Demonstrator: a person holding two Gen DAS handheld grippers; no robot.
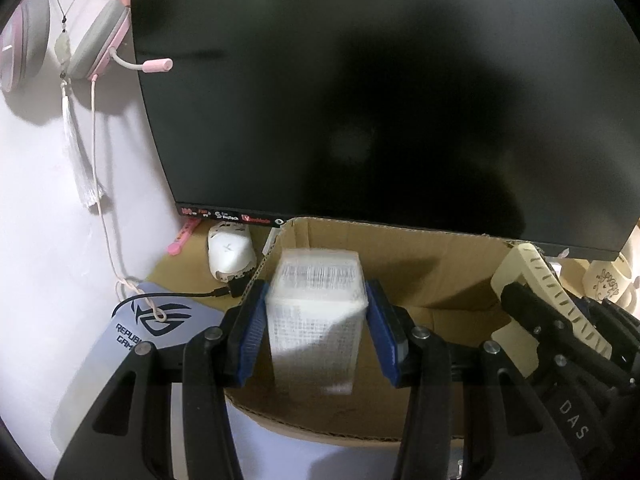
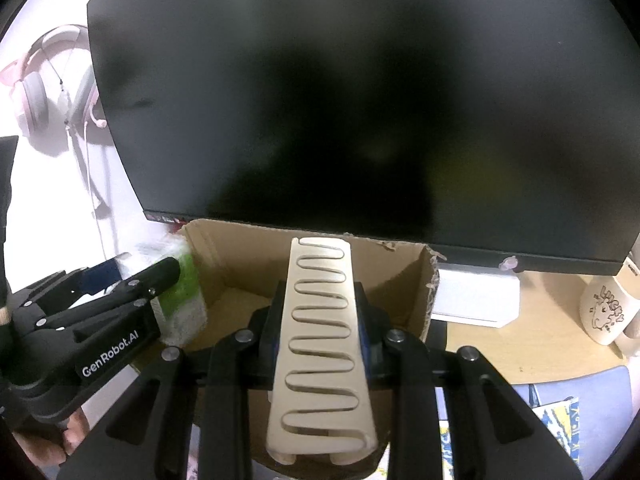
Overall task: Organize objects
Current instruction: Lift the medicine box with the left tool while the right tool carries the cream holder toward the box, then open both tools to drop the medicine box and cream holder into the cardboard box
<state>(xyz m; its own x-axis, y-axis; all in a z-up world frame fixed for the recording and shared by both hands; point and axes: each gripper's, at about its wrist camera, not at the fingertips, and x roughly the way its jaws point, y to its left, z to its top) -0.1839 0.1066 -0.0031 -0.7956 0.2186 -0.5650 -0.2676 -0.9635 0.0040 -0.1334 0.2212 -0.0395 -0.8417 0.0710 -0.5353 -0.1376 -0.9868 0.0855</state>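
Note:
My left gripper (image 1: 316,286) is shut on a translucent white plastic box (image 1: 316,320) and holds it upright over an open cardboard box (image 1: 440,280). Its blue pads (image 1: 256,320) press the box's two sides. The right wrist view shows this same plastic box (image 2: 184,296) with a green label, beside the cardboard box's left wall (image 2: 208,264). My right gripper (image 2: 320,292) is shut on a cream object with a winding slot (image 2: 320,340), tilted over the carton's near edge. That cream object (image 1: 532,276) also shows at the right of the left wrist view.
A large dark monitor (image 1: 360,80) hangs just over the carton's far wall. A pink headset (image 1: 80,32) is on the wall at left. A white mouse (image 1: 230,254), a pink pen (image 1: 182,238) and a grey mouse pad (image 1: 160,320) lie left; a cream mug (image 2: 604,312) stands right.

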